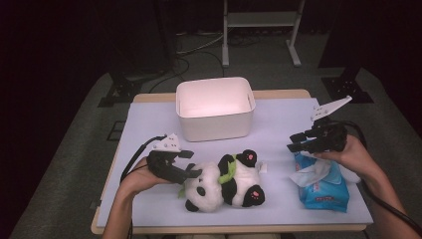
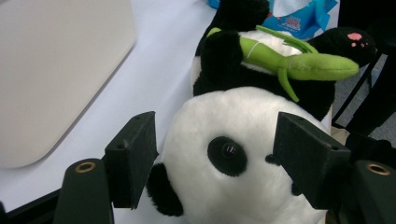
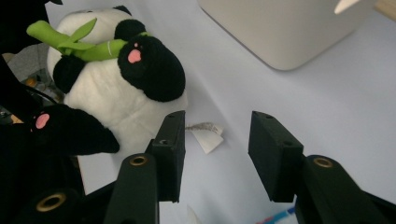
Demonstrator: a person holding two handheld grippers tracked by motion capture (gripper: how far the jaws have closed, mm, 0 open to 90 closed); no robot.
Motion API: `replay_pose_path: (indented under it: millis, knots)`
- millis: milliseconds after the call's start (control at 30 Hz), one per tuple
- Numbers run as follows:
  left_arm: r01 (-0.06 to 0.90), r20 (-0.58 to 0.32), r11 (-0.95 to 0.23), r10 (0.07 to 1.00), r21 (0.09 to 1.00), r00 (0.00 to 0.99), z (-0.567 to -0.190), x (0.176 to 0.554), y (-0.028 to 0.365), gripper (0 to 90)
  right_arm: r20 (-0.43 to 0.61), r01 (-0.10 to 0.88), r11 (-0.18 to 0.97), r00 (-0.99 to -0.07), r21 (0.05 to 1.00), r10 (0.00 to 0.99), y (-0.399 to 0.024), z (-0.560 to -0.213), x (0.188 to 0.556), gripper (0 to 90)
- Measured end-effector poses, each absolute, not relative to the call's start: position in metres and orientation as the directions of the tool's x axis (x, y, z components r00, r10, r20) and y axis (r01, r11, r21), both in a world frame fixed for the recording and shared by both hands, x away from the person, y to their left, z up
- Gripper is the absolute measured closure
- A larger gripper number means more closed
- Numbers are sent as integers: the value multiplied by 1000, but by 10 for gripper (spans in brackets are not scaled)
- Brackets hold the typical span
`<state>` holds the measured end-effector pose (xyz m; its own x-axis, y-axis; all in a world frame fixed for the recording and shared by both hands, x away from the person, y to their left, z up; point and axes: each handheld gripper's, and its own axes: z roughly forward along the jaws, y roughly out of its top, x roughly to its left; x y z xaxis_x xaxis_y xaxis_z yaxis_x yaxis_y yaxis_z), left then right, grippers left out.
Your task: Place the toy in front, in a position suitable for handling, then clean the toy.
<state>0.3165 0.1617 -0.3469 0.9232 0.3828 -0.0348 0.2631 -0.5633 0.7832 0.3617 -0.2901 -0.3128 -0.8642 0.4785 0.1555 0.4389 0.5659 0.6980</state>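
Beside panda (image 2: pixel 233 158): left gripper (image 2: pixel 215 158) fingers apart astride head; right gripper (image 3: pixel 217 154) fingers open, empty.

— What's cut off? 
— In the left gripper view the panda's (image 2: pixel 243 158) chin runs off the bottom edge.
— And the wipes (image 3: pixel 275 218)? 
— Just a sliver at the right gripper view's bottom edge.

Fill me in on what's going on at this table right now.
A person works two hand-held tools over a table covered in a pale sheet. The left tool has its jaws on either side of the head of a plush panda lying on its back; the pads look clear of the fur. The right tool hovers open above a blue wipes pack, holding nothing. A white bin stands behind the panda.
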Motion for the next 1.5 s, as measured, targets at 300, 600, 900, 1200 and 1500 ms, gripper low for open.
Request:
replay_pose_path:
  millis: [300,600,900,1200,1500]
  knots:
    - [290,-42,-554,417,780,908,-352,318,169,260,163,401,584,-894,705,417,-270,-313,377,519]
    - [314,-33,-547,462,776,886,-355,318,179,193,172,380,589,-909,713,379,-251,-311,392,460]
    - [333,-30,-537,496,775,868,-355,317,190,183,154,353,626,-924,695,350,-228,-310,404,447]
    - [344,-18,-548,514,763,857,-357,318,196,181,140,326,653,-936,683,322,-209,-310,414,447]
    - [345,-21,-539,518,768,855,-355,315,200,180,111,296,668,-946,683,306,-191,-302,423,450]
